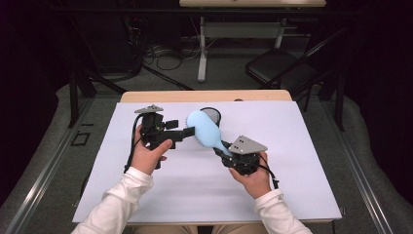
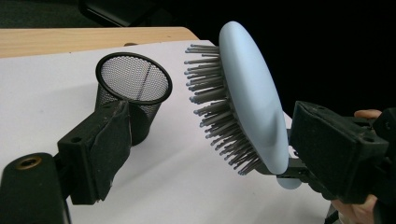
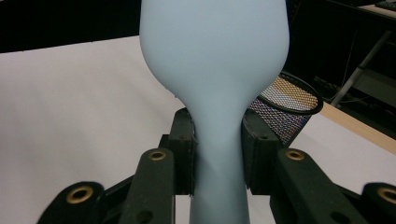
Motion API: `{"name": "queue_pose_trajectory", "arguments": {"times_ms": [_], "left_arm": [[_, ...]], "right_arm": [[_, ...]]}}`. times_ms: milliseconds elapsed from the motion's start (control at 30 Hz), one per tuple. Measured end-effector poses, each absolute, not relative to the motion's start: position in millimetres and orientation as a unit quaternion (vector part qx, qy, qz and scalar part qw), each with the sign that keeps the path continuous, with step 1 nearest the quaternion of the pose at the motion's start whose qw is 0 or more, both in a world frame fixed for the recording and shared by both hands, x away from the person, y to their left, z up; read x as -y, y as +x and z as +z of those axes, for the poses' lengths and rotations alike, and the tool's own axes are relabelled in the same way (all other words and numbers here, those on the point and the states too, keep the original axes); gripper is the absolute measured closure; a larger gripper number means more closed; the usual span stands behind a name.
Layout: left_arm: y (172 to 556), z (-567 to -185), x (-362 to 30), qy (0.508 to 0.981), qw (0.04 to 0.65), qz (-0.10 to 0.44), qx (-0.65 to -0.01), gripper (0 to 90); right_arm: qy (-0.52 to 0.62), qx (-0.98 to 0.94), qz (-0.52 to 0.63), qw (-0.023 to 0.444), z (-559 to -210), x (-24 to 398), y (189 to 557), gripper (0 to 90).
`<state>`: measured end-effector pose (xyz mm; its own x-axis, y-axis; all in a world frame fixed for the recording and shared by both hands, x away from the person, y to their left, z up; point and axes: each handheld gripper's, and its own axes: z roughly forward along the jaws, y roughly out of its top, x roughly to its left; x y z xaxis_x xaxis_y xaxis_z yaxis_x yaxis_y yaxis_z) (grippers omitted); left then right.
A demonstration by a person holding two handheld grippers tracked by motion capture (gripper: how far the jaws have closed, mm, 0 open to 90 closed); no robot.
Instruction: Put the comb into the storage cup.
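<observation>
Your right gripper (image 3: 217, 154) clamps the hairbrush (image 1: 204, 129) handle; left gripper (image 1: 187, 131) open, just beside the bristles.

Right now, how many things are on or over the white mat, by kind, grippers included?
Hairbrush: 1
Mesh cup: 1
Grippers: 2, left gripper and right gripper
Total: 4

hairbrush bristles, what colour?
Grey bristles on the light blue hairbrush; left gripper view shows them best.
</observation>
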<state>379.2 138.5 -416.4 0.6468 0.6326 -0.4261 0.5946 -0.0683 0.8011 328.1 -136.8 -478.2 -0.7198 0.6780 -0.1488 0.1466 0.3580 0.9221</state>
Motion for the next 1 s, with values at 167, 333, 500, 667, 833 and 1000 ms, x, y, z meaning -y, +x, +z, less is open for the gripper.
{"name": "queue_pose_trajectory", "arguments": {"times_ms": [167, 333, 500, 667, 833, 1000], "left_arm": [[380.4, -415.5, -133.6, 0.733, 0.536, 0.016, -0.418, 13.5], [382.0, -415.6, -130.1, 0.733, 0.536, 0.015, -0.419, 14.6], [384.6, -417.1, -125.9, 0.734, 0.532, 0.008, -0.423, 15.0], [386.8, -417.8, -123.2, 0.729, 0.536, 0.002, -0.425, 15.2], [388.6, -418.4, -120.5, 0.726, 0.540, -0.007, -0.426, 15.4], [391.1, -417.7, -118.0, 0.725, 0.540, -0.018, -0.426, 15.5]], "right_arm": [[0.264, -0.780, 0.502, 0.266, -478.3, 136.4, 327.7, 68.9], [0.262, -0.778, 0.504, 0.267, -477.9, 135.7, 326.8, 68.9], [0.262, -0.778, 0.504, 0.269, -477.9, 135.7, 326.6, 68.9], [0.261, -0.778, 0.504, 0.269, -478.0, 135.5, 326.2, 68.9], [0.259, -0.778, 0.505, 0.269, -478.3, 134.8, 326.0, 68.9], [0.258, -0.778, 0.505, 0.270, -478.5, 133.9, 325.5, 68.9]]}}
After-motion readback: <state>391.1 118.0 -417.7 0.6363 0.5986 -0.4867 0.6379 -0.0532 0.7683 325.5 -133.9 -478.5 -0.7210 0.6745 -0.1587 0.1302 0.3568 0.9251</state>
